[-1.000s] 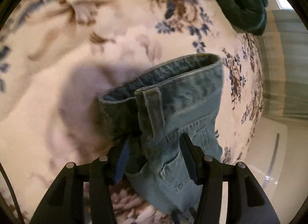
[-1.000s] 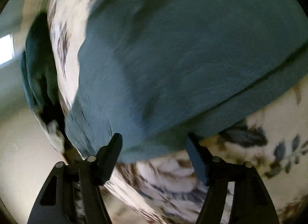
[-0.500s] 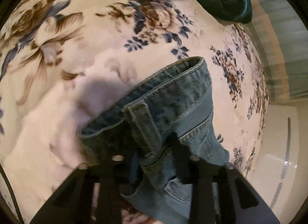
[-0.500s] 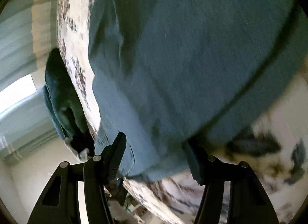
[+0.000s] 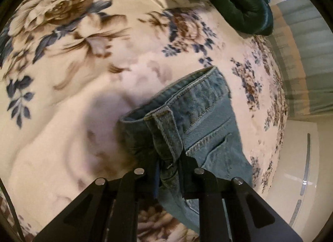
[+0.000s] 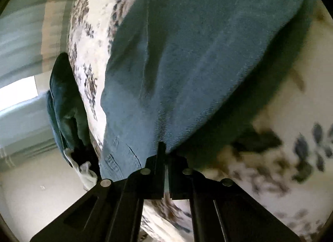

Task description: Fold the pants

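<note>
On floral bed [image 5: 62, 96]: jeans [image 5: 208, 121], no readable label. Left hand-held gripper [image 5: 169, 171] just closed, pinching waistband; right hand-held gripper [image 6: 165, 154] just closed, pinching denim edge.

Coarse, matt denim pants [image 5: 208, 117] on a soft, fuzzy floral blanket [image 5: 83, 75].

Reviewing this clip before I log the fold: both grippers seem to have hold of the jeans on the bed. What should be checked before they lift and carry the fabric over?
1. Left gripper shut on the jeans at the belt loop: ok.
2. Right gripper shut on a denim edge: ok.
3. How many layers each grip caught: cannot tell.
4. Floral blanket pinched along with the denim: cannot tell.
5. Dark green garment apart from the jeans: ok.
6. Legs lying flat and aligned: cannot tell.
</note>
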Demonstrator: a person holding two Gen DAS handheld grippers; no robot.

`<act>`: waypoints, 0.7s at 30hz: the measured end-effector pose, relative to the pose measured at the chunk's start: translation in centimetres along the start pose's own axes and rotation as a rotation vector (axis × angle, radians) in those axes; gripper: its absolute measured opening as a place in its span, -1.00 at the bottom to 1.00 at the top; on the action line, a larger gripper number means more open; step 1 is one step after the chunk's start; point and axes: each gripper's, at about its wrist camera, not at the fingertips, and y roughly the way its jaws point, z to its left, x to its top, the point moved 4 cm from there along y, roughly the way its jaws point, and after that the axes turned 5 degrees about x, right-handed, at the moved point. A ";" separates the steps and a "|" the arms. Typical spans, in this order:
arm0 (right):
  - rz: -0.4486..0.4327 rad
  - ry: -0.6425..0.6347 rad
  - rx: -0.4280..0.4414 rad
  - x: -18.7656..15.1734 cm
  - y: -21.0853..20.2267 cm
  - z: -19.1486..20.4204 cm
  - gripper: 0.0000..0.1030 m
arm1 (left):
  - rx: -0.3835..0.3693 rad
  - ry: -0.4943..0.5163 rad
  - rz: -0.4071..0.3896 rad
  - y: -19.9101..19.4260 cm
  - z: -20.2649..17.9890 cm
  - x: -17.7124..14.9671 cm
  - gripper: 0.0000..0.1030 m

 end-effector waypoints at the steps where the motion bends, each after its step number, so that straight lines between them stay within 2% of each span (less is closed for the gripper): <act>1: 0.007 -0.017 -0.017 -0.2 -0.2 -0.2 -0.94 | 0.005 -0.008 0.009 0.5 0.3 0.2 -0.77; 2: 0.027 -0.018 -0.028 -0.2 -0.2 -0.7 -0.94 | 0.008 -0.012 0.017 0.9 0.4 0.2 -0.76; 4: 0.071 0.034 0.031 0.6 0.3 -1.7 -0.92 | 0.031 -0.003 0.031 1.9 0.7 0.4 -0.76; 7: 0.047 0.108 0.060 3.0 -0.4 -3.6 -0.84 | 0.038 0.025 0.025 2.1 0.3 0.7 -0.76; 9: 0.010 0.156 0.058 4.9 -1.0 -4.8 -0.54 | 0.038 0.035 0.021 2.0 0.1 0.7 -0.76; 10: -0.001 0.175 0.061 5.6 -1.2 -5.3 -0.49 | 0.042 0.040 0.020 2.0 0.2 0.7 -0.76; 11: -0.016 0.191 0.062 6.1 -1.3 -5.7 -0.50 | 0.049 0.041 0.019 2.1 0.3 0.5 -0.76; 12: -0.038 0.207 0.067 6.3 -1.5 -6.1 -0.58 | 0.051 0.040 0.020 2.1 0.4 0.5 -0.76; 13: -0.059 0.215 0.054 6.2 -1.7 -6.5 -0.79 | 0.055 0.036 0.020 2.0 0.5 0.4 -0.76; 14: -0.068 0.213 0.022 5.7 -2.0 -6.6 -0.90 | 0.060 0.030 0.021 1.9 0.8 0.3 -0.76; 16: -0.089 0.186 -0.005 4.2 -3.1 -6.4 -0.91 | 0.094 0.039 0.017 1.8 1.4 0.2 -0.76; 18: -0.092 0.125 -0.071 3.0 -3.6 -6.1 -0.91 | 0.120 0.053 0.025 2.5 2.0 0.1 -0.75; 21: -0.054 0.176 -0.051 3.0 -2.4 -7.4 -0.85 | 0.139 0.063 0.050 3.4 2.2 0.3 -0.62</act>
